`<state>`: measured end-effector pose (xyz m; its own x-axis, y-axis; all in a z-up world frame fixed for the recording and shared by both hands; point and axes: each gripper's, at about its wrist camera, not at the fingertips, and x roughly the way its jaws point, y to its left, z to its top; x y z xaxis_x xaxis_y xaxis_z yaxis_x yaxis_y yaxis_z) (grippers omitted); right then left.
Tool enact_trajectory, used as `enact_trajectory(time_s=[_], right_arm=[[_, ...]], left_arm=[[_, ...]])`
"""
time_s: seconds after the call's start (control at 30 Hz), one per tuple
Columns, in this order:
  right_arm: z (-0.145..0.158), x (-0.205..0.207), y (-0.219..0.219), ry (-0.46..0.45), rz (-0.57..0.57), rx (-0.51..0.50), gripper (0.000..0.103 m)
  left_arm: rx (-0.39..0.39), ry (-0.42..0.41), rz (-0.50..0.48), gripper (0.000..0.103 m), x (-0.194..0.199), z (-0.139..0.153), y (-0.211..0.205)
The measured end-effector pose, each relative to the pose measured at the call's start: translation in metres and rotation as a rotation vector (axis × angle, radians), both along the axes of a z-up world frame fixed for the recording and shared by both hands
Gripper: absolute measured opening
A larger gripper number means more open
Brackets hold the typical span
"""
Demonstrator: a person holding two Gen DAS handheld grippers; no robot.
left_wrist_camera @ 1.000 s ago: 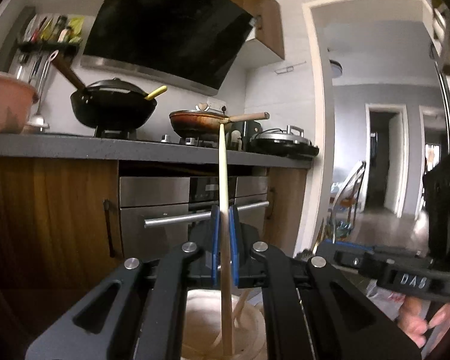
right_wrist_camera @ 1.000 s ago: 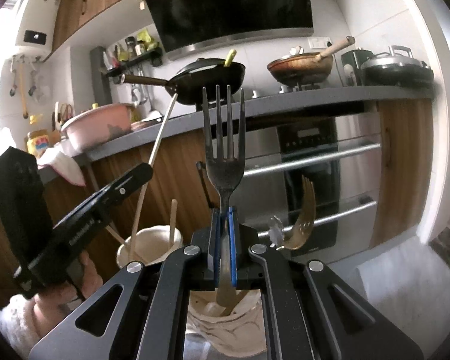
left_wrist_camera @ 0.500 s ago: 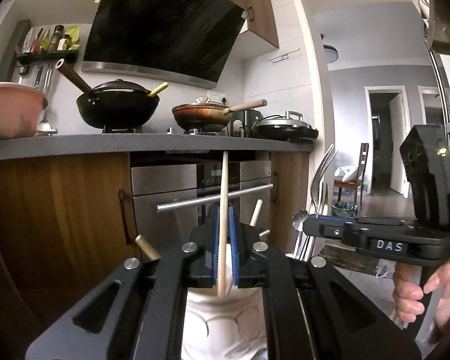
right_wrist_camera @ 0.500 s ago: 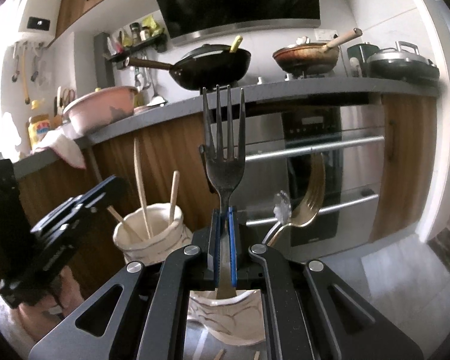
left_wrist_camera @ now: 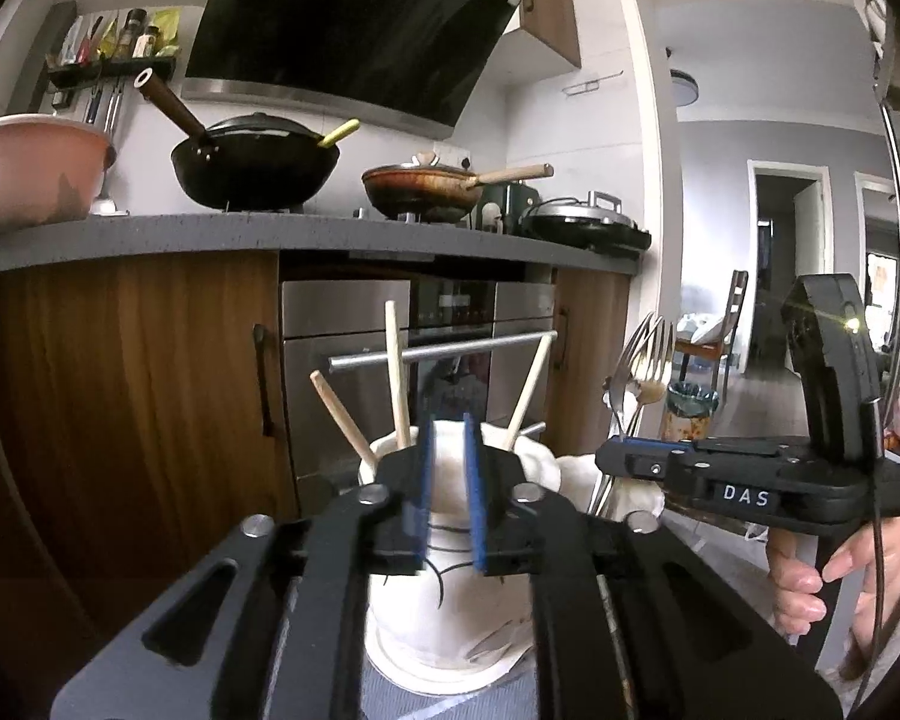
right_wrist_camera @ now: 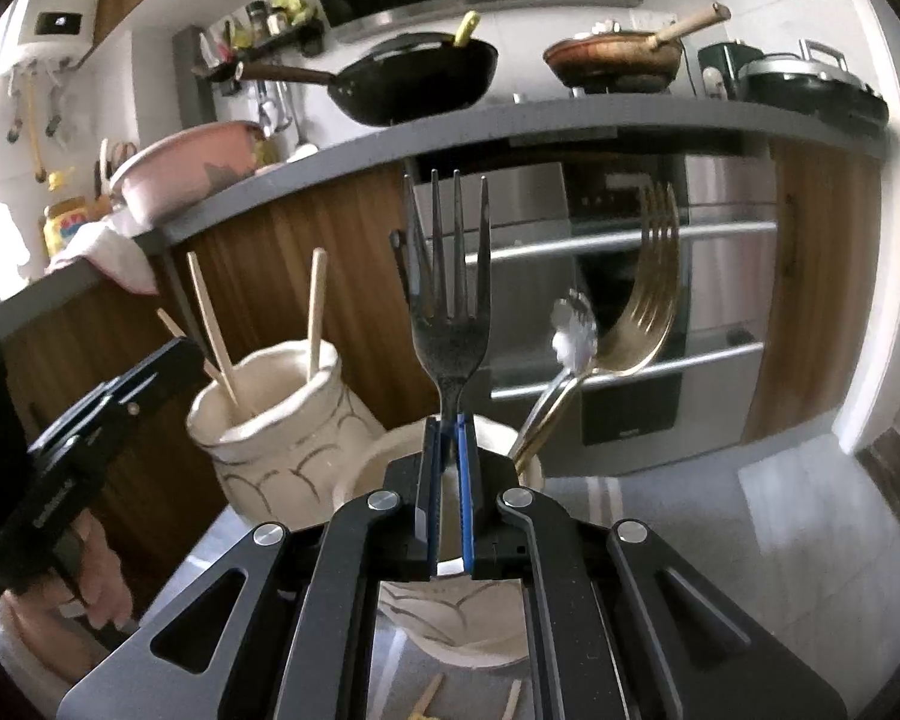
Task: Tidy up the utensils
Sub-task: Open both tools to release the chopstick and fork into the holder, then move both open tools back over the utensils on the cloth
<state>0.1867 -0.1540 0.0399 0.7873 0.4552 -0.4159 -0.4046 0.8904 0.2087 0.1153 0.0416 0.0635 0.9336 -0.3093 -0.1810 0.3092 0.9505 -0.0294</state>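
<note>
Three chopsticks [left_wrist_camera: 397,378] stand in the left jar [left_wrist_camera: 450,570] before the open, empty left tool [left_wrist_camera: 450,498], while the right tool [right_wrist_camera: 448,480] grips a dark fork [right_wrist_camera: 450,312] above the fork jar [right_wrist_camera: 366,480], unreleased.

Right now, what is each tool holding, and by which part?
The left tool is open and holds nothing, in front of the chopstick jar. The right tool is shut on the dark fork, gripping its handle just below the head, tines up.
</note>
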Motion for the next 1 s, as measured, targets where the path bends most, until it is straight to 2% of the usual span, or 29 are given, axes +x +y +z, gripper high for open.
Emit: enact_trajectory(time_s=[0.03, 0.13, 0.2, 0.27, 0.5, 0.6, 0.67, 0.73, 0.8, 0.87, 0.97, 1.0], right_arm=[[-0.002, 0.001, 0.0, 0.003, -0.001, -0.003, 0.006], [-0.005, 0.003, 0.001, 0.016, -0.004, -0.006, 0.006], [-0.005, 0.003, 0.001, 0.017, -0.005, -0.004, 0.007], [-0.004, 0.002, 0.001, 0.01, -0.008, 0.0, 0.015], [-0.001, -0.004, -0.003, -0.016, -0.009, 0.028, 0.032], [0.003, -0.009, -0.005, -0.034, -0.003, 0.033, 0.039], [0.006, -0.016, -0.008, -0.05, -0.014, 0.032, 0.052], [0.01, -0.023, -0.013, -0.068, -0.029, 0.034, 0.062], [0.014, -0.032, -0.018, -0.093, -0.051, 0.028, 0.07], [0.016, -0.041, -0.024, -0.116, -0.078, 0.021, 0.082], [0.012, -0.055, -0.035, -0.132, -0.128, -0.002, 0.092], [0.009, -0.058, -0.038, -0.129, -0.14, -0.007, 0.093]], left_arm=[[-0.002, -0.001, 0.004, 0.026, -0.001, 0.0, 0.001], [-0.014, -0.009, 0.006, 0.04, -0.005, -0.001, 0.004], [-0.026, -0.01, 0.008, 0.043, -0.008, 0.0, 0.007], [-0.038, -0.008, 0.01, 0.045, -0.01, 0.0, 0.01], [-0.043, -0.001, 0.012, 0.057, -0.017, -0.003, 0.013], [-0.048, -0.002, 0.017, 0.068, -0.02, -0.004, 0.015], [-0.054, 0.001, 0.025, 0.074, -0.022, -0.005, 0.017], [-0.058, 0.005, 0.043, 0.089, -0.024, -0.006, 0.02], [-0.067, 0.011, 0.062, 0.097, -0.028, -0.008, 0.024], [-0.07, 0.02, 0.076, 0.098, -0.031, -0.01, 0.028], [-0.056, 0.037, 0.092, 0.098, -0.035, -0.015, 0.03], [-0.048, 0.041, 0.102, 0.098, -0.038, -0.016, 0.03]])
